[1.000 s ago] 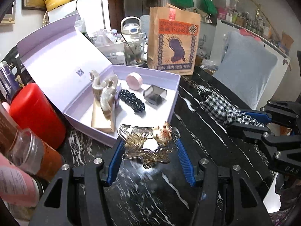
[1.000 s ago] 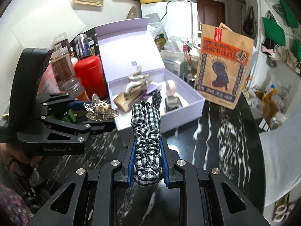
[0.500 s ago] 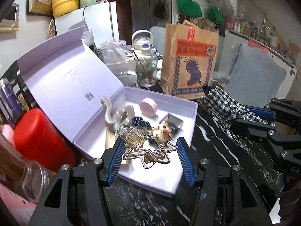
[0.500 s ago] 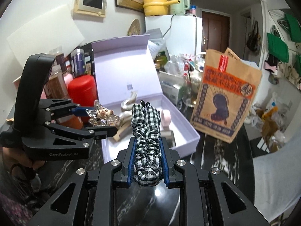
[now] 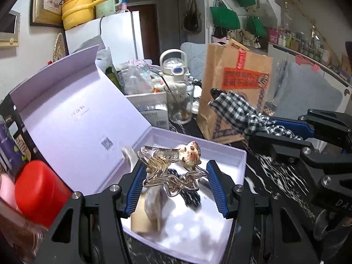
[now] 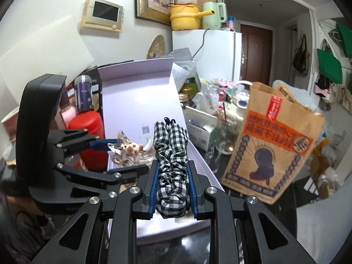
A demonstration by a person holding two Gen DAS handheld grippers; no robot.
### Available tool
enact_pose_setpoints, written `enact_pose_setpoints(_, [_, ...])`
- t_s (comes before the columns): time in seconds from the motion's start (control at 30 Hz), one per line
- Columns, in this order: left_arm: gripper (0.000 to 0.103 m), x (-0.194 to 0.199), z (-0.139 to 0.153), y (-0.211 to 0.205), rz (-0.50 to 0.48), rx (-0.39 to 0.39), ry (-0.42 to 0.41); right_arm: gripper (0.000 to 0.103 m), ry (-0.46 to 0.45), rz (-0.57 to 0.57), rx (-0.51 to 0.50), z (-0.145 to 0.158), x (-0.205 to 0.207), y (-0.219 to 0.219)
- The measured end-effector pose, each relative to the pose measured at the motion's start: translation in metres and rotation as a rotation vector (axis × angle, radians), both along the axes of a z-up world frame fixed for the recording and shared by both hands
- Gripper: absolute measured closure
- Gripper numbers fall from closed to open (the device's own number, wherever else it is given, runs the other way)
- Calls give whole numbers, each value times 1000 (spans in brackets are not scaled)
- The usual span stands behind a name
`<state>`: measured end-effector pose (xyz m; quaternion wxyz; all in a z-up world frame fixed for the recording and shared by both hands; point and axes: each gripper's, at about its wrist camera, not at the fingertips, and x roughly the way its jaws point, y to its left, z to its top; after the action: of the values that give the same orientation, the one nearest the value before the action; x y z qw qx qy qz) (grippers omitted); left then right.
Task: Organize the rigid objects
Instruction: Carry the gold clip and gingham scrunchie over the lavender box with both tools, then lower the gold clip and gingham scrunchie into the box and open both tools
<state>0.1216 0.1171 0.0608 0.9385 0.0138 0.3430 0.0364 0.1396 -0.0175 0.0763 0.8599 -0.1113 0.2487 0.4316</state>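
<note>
The left gripper [image 5: 173, 180] clamped a clear wavy hair claw with a small bear charm [image 5: 171, 171], held above the open lilac box [image 5: 239, 160]. Beside it on its right, the right gripper [image 6: 172, 184] squeezed a black-and-white checked hair clip [image 6: 172, 154] above the box's near edge.
</note>
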Motion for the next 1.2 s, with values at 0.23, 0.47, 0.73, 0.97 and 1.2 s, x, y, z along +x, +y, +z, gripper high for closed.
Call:
enact_pose_setpoints(0.23, [48, 20, -6, 13, 70, 12, -24, 80, 33, 9, 26, -6, 26, 17])
enact_pose_setpoints(0.47, [48, 44, -41, 27, 87, -7, 79, 80, 91, -9, -47, -33, 45, 32])
enact_pose_setpoints(0.73, [48, 55, -55, 25, 95, 18, 105, 80, 129, -34, -125, -59, 56, 44])
enact_pose_setpoints(0.97, [48, 58, -61, 16, 98, 112, 97, 80, 166, -30, -155, -77, 62, 50])
enact_pose_setpoints(1.2, [48, 61, -67, 9, 103, 184, 90, 79, 201, -30, -170, -91, 72, 53])
